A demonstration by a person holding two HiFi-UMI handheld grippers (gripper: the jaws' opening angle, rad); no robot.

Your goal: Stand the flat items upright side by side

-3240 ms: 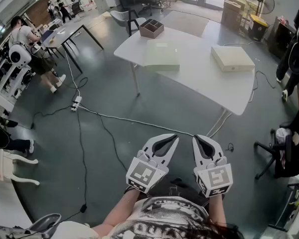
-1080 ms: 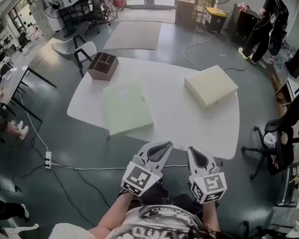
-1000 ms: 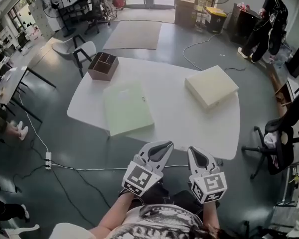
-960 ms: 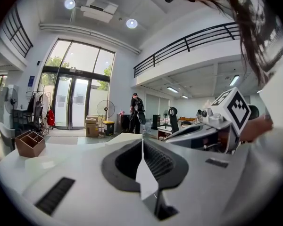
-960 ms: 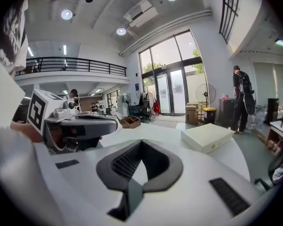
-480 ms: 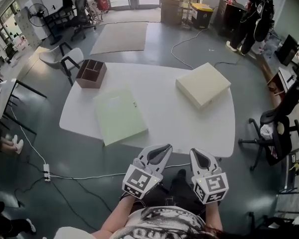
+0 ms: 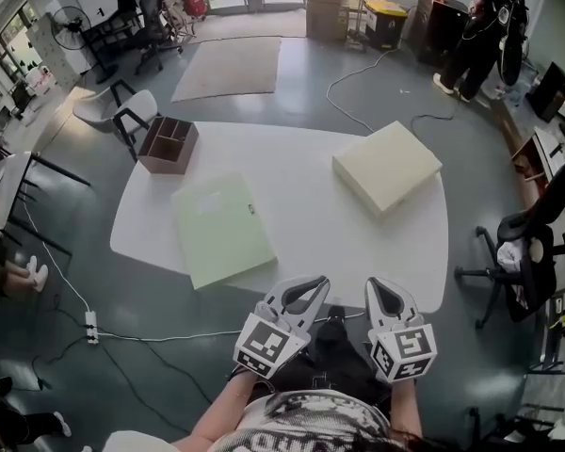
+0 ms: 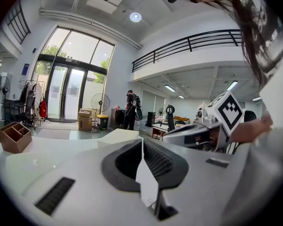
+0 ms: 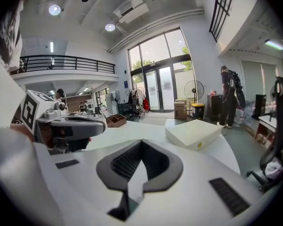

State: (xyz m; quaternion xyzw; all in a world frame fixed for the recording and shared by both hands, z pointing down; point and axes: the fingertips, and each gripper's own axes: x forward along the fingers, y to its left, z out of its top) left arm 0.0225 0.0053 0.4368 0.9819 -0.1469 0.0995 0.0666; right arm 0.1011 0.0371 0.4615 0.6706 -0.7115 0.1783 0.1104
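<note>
1. The white table (image 7: 301,149) carries all the task's things. Only the head view shows its whole top.
2. The cream box (image 7: 386,166) lies flat towards the table's right. The right gripper view adds a small yellow round sticker (image 9: 199,145) on its side, which the head view does not show.
3. The pale green flat item (image 7: 221,229) lies flat on the table's left half, its near corner reaching past the near edge.
4. The brown organizer (image 7: 167,144) stands at the far left corner, well apart from both flat items. The left gripper view shows its dividers side-on; what the compartments hold cannot be told.
5. The left gripper (image 7: 313,283) and right gripper (image 7: 384,288) hover short of the table, each with jaws together on nothing. Each gripper's own view confirms this.
</note>
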